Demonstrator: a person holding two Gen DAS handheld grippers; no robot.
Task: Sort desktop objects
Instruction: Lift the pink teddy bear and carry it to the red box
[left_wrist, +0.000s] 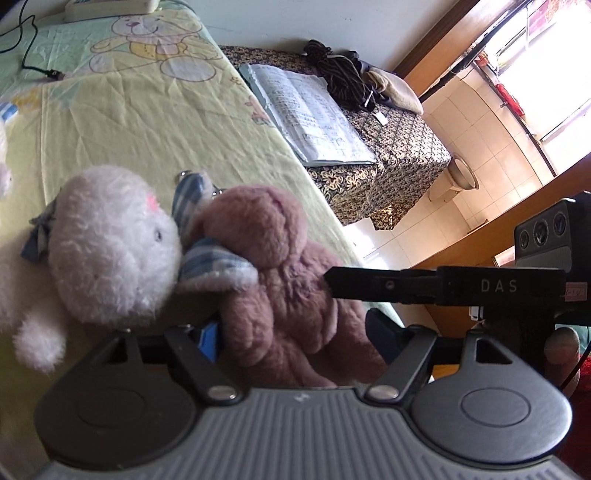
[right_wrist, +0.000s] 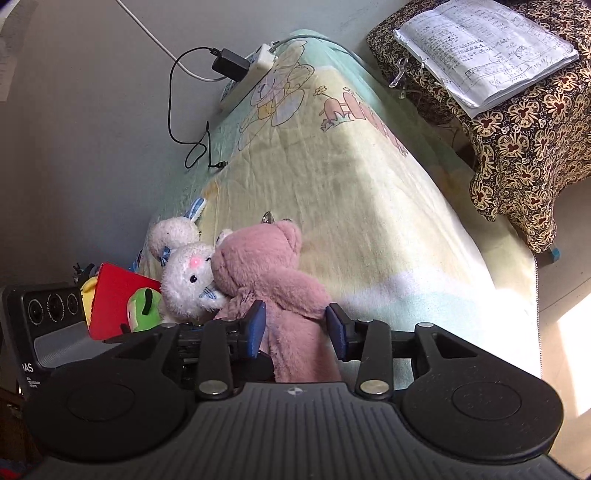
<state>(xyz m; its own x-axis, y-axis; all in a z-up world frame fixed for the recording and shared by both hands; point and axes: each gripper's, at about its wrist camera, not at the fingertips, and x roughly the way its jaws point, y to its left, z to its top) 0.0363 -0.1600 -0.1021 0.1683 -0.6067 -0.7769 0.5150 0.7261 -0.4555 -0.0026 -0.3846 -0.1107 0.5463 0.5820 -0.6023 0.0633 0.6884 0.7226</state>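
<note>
1. The pink teddy bear (right_wrist: 269, 273) lies on the bed sheet (right_wrist: 369, 206), touching the white bunny (right_wrist: 188, 280) on its left.
2. The right gripper (right_wrist: 295, 328) has its jaws apart, one blue pad on each side of the bear's lower body.
3. The left gripper (left_wrist: 295, 332) is also around the bear (left_wrist: 280, 280); its pads are mostly hidden, so its jaws cannot be told.
4. An open notebook (right_wrist: 484, 51) lies on a patterned cloth far right.
</note>
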